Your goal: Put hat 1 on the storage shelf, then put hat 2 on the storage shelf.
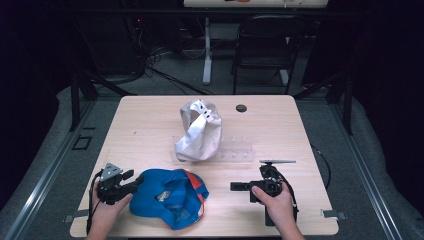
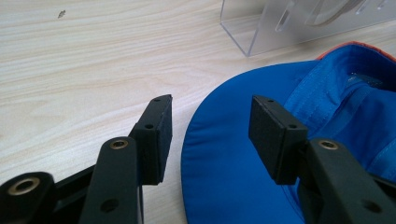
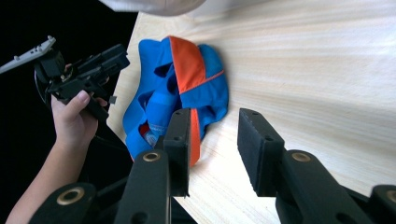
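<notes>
Pale wooden table (image 1: 150, 125) in a dark room, bearing a blue cap (image 1: 167, 197) at the near edge, a white cap (image 1: 200, 132) on a clear stand (image 1: 240, 152) farther back. Blue cap not yet gripped, judged an early stage: left gripper (image 2: 210, 126) spread wide, its brim edge lying between the jaws, neither pad closed on it. Right gripper (image 3: 212, 140) likewise wide and empty, the cap just beyond its jaws.

Blue cap (image 1: 167, 197) with orange panel lies upside down near the table's front edge.
</notes>
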